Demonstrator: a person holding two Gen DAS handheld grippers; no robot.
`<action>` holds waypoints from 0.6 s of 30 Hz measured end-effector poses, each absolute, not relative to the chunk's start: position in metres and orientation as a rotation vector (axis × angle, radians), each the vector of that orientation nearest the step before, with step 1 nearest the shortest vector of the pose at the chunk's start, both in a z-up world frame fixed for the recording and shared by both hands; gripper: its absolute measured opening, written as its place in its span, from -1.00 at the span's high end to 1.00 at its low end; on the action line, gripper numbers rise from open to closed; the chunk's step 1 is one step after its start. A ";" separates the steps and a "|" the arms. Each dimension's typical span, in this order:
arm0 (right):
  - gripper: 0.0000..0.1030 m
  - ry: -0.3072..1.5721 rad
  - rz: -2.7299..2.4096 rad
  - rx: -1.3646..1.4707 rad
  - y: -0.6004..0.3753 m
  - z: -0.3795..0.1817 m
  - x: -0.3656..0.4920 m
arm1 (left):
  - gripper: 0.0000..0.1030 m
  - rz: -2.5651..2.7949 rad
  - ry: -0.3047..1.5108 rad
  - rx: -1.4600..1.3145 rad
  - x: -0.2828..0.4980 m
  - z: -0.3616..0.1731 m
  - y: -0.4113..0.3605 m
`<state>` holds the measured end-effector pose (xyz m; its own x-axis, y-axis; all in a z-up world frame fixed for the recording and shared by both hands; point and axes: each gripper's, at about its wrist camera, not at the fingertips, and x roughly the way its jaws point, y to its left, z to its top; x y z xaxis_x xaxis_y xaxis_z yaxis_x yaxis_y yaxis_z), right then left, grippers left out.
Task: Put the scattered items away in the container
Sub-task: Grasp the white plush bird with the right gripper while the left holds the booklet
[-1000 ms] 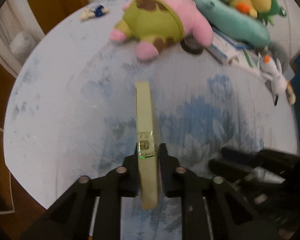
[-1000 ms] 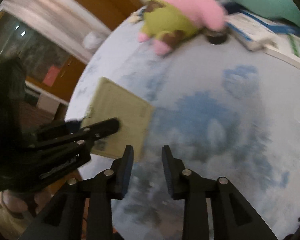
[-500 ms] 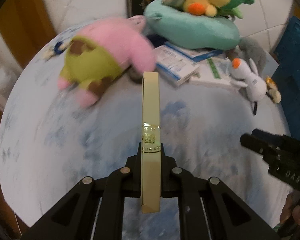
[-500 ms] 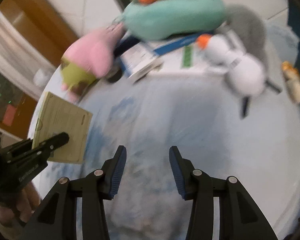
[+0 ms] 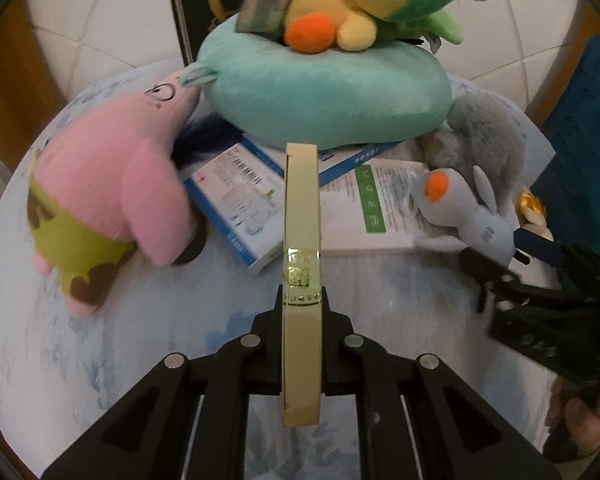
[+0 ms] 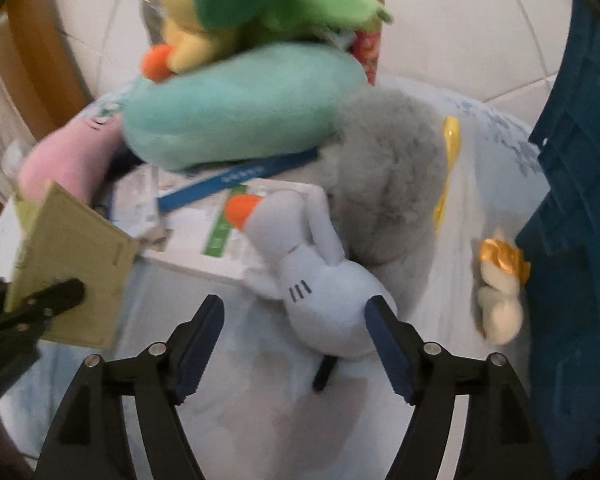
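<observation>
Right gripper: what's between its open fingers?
In the right wrist view, the white plush lies between the opening fingers of the right gripper, not yet gripped.

The left gripper point(image 5: 302, 316) points steeply down with its jaws clamped on the edge of a thin box point(image 5: 302, 280); the right gripper point(image 6: 294, 334) tilts down too, its jaws opening, gripping nothing.

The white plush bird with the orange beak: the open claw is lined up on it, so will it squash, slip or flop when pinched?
The white plush bird looks soft and stuffed, so it would probably squash under the right claw, whose jaws are opening. Its fabric probably grips rather than slips. Its thin dark tail would likely dangle.
</observation>
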<state>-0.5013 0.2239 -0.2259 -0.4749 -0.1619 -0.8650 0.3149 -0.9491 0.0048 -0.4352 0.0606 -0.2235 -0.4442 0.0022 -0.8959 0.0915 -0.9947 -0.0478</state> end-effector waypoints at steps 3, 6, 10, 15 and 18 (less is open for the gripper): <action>-0.66 0.299 -2.517 1.446 0.225 -0.234 -0.508 | 0.80 -2.617 0.118 1.641 -0.443 -0.228 0.071; -0.59 0.367 -2.552 1.463 0.228 -0.245 -0.517 | 0.80 -2.615 0.112 1.650 -0.446 -0.232 0.078; 0.05 0.251 -2.571 1.515 0.251 -0.248 -0.523 | 0.80 -2.632 0.100 1.643 -0.445 -0.231 0.087; 0.05 0.107 -2.538 1.496 0.262 -0.234 -0.486 | 0.80 -2.687 0.082 1.639 -0.433 -0.214 0.098; 0.05 0.048 -2.537 1.473 0.264 -0.217 -0.454 | 0.80 -2.738 0.064 1.623 -0.418 -0.195 0.101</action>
